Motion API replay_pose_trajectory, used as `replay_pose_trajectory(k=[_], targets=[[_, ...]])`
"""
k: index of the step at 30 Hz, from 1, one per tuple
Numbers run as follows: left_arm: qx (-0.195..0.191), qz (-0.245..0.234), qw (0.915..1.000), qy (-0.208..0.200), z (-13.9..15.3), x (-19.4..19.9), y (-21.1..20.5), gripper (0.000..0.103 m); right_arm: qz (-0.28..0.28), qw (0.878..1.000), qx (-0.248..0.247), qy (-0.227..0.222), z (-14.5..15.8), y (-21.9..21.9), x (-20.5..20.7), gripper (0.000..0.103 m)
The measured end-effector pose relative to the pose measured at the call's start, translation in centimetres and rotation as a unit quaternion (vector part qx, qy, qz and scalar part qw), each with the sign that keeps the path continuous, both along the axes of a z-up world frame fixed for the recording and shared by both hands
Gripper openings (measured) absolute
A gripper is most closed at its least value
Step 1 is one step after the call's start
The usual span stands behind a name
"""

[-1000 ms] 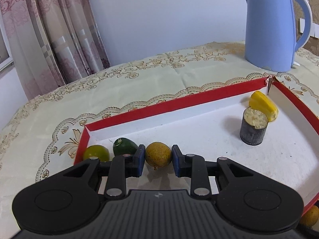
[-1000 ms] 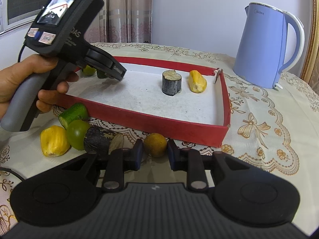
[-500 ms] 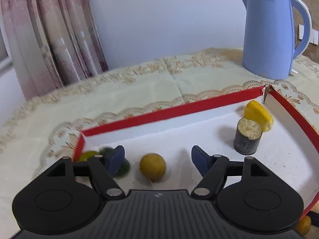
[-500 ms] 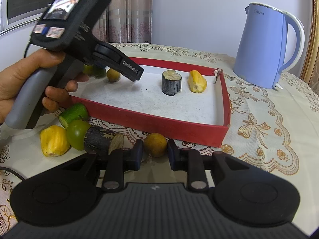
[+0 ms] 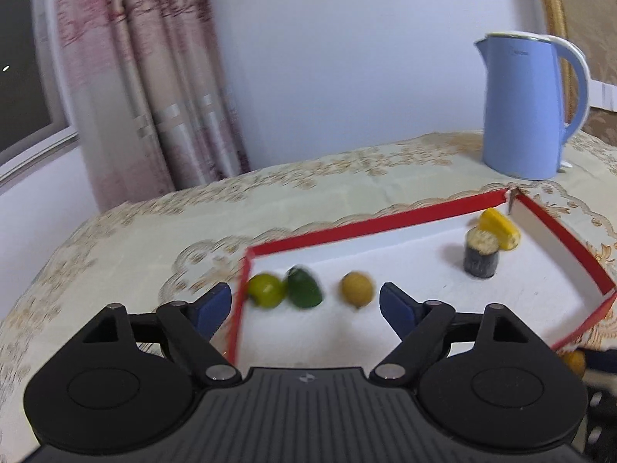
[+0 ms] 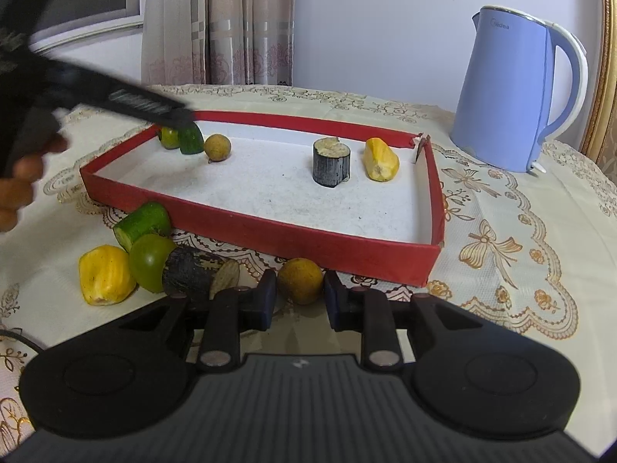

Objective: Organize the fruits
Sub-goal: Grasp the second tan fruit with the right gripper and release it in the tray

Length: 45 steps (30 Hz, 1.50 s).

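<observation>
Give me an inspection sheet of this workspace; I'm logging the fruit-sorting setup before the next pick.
Surface: table with embroidered cloth.
Job's things: red tray holds five pieces, among them a brown round fruit and a dark cut piece; four more pieces lie outside its near-left corner.
Clutter: blue kettle beyond the tray.
Grippers: left gripper open, raised over the tray; right gripper shut on a brown fruit outside the tray.
Cables: dark cable at the left edge.
Surroundings: curtain, window, wall.

Five fruits lie in the tray, five before it.
</observation>
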<state>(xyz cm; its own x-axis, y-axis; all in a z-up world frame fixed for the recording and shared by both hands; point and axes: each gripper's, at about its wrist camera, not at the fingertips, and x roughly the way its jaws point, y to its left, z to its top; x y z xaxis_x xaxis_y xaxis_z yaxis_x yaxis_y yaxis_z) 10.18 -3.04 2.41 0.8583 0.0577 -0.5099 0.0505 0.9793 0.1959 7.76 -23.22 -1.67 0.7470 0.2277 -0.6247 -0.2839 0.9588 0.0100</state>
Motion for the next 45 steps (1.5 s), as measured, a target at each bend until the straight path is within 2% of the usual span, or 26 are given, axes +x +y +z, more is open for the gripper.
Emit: replay_pose_trajectory(k=[7,9,13,16,19,22,26,31,37,45], targets=[[-0.041,0.047,0.9978,-0.020,-0.6,-1.9,4.0,0.084,0.001,1.000,0.015,-0.007,1.0,-0.7,-1.0,0.025],[-0.058,0.049,0.9968,-0.026,-0.8,-1.9,4.7,0.084,0.000,1.000,0.022,-0.013,1.7,-1.0,-1.2,0.025],[-0.089,0.035,0.9954,-0.012,-1.6,-1.4,5.4,0.084,0.009,0.999,0.041,-0.029,3.2,-1.1,-1.3,0.025],[-0.082,0.031,0.9961,-0.012,-1.7,-1.6,5.3,0.084,0.023,0.998,0.036,-0.042,4.4,-0.2,-0.3,0.025],[-0.060,0.042,0.9966,-0.037,-1.6,-2.2,5.0,0.084,0.036,0.998,0.012,-0.058,5.5,1.3,1.8,0.025],[-0.026,0.054,0.9963,-0.061,-1.7,-2.5,4.5,0.084,0.054,0.996,0.015,-0.066,6.8,2.5,4.5,0.025],[-0.018,0.049,0.9972,-0.053,-1.9,-2.3,4.3,0.084,0.060,0.996,0.021,-0.070,7.8,3.9,8.1,0.025],[-0.025,0.049,0.9977,-0.040,-2.1,-1.9,4.5,0.084,0.041,0.996,0.055,-0.057,6.2,4.1,10.8,0.025],[-0.050,0.046,0.9975,-0.017,-2.3,-1.4,5.0,0.085,0.039,0.997,0.049,-0.045,4.4,4.1,11.4,0.025],[-0.050,0.056,0.9971,-0.015,-2.4,-1.3,5.2,0.085,0.030,0.998,0.042,-0.030,3.2,4.4,12.5,0.025]])
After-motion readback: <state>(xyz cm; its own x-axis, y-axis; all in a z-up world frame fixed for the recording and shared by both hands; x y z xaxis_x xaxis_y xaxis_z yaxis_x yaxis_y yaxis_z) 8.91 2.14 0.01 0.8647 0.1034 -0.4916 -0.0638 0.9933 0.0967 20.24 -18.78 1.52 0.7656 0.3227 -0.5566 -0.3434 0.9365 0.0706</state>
